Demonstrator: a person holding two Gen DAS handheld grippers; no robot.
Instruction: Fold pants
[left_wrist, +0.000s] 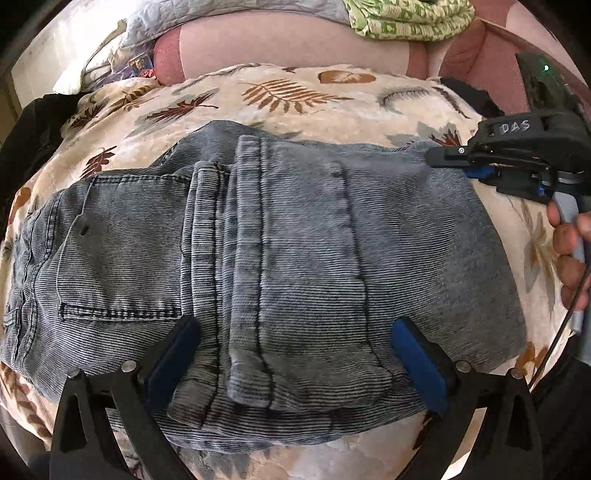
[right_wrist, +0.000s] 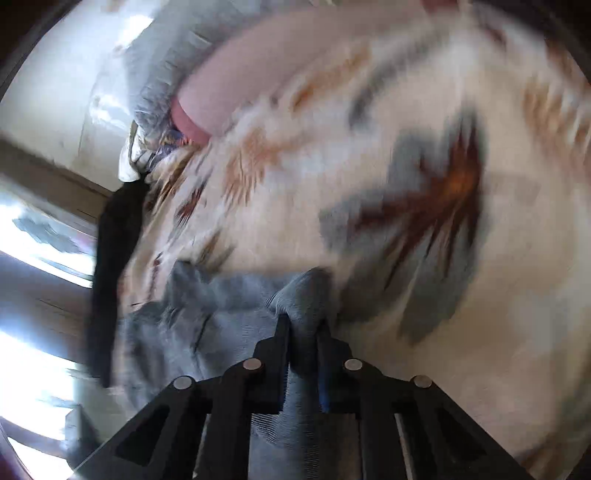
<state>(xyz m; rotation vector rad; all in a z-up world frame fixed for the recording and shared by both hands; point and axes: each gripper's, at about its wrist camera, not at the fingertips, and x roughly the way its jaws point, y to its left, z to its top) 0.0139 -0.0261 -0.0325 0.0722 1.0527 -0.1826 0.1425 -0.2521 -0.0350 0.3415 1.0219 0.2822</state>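
Closest in, the left gripper (left_wrist: 293, 354) hovers low over the near edge of the pants (left_wrist: 258, 266), its jaws spread wide with nothing between them; two blue foam pads (left_wrist: 417, 363) face each other across a thick folded ridge of fabric. One pair of pants here, grey-blue, finely ribbed like washed corduroy denim, folded into a broad rectangular bundle with stacked hems running front to back down the middle and one stitched patch pocket (left_wrist: 122, 251) on the left side. It lies flat on a bed under a plush cream blanket (left_wrist: 288, 92) printed with rust, brown and grey leaves.

Over at the far right corner of the bundle, the right gripper (left_wrist: 443, 157) comes in sideways, black plastic with a grey trigger. Its own camera is heavily blurred, but the right gripper (right_wrist: 303, 325) clearly has its jaws pinched nearly together on a bunched fold of the pants (right_wrist: 299, 295).

Further back: one pink pillow (left_wrist: 295, 40), one grey quilted cover (left_wrist: 229, 14), and one green-and-white patterned cloth (left_wrist: 410, 18), crumpled.
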